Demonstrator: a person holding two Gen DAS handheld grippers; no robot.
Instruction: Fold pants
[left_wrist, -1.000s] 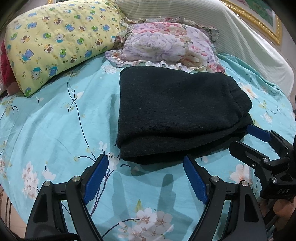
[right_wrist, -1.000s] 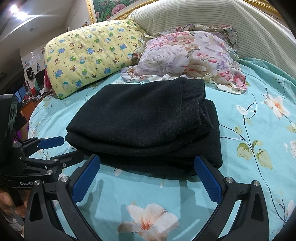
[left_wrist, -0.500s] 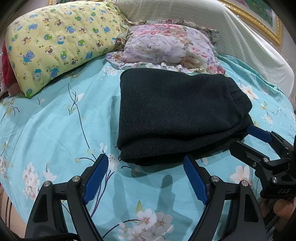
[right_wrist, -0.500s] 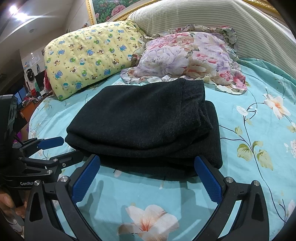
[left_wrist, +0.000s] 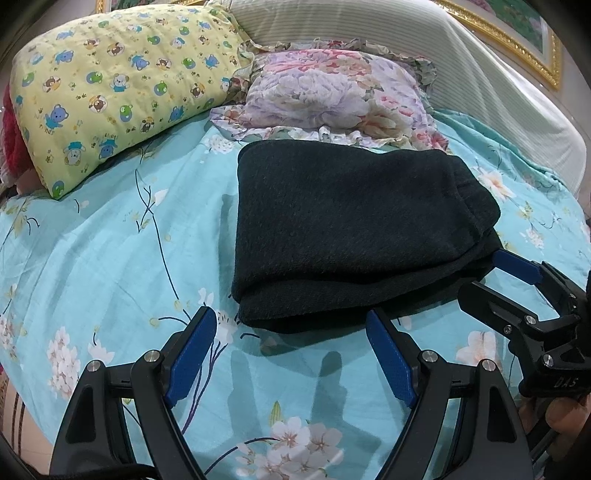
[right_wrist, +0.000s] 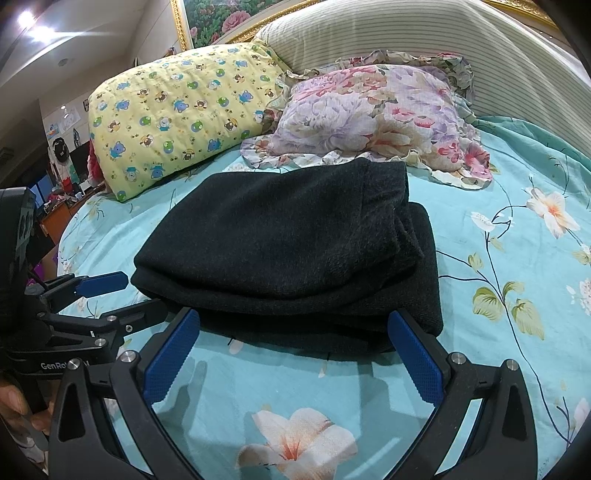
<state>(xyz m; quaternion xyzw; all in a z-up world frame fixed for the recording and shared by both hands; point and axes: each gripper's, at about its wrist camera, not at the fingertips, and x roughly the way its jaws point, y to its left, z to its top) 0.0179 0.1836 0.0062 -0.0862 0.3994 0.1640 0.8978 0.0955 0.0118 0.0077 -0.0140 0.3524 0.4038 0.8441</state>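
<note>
Dark charcoal pants (left_wrist: 347, 229) lie folded in a thick rectangular stack on the turquoise floral bedsheet (left_wrist: 110, 258); they also show in the right wrist view (right_wrist: 288, 251). My left gripper (left_wrist: 291, 332) is open and empty, just short of the stack's near edge. My right gripper (right_wrist: 295, 332) is open and empty, just short of the stack's near edge. The right gripper shows at the right of the left wrist view (left_wrist: 517, 280), and the left gripper shows at the left of the right wrist view (right_wrist: 110, 295); both are beside the stack's corners.
A yellow bear-print pillow (left_wrist: 110, 85) and a floral frilled pillow (left_wrist: 332, 96) lie behind the pants, with a striped headboard cushion (left_wrist: 461, 74) beyond. A gold picture frame (right_wrist: 207, 22) hangs above. Room clutter (right_wrist: 62, 177) stands at far left.
Both grippers have stayed open and almost still; the view has shifted only slightly. The pants have not moved.
</note>
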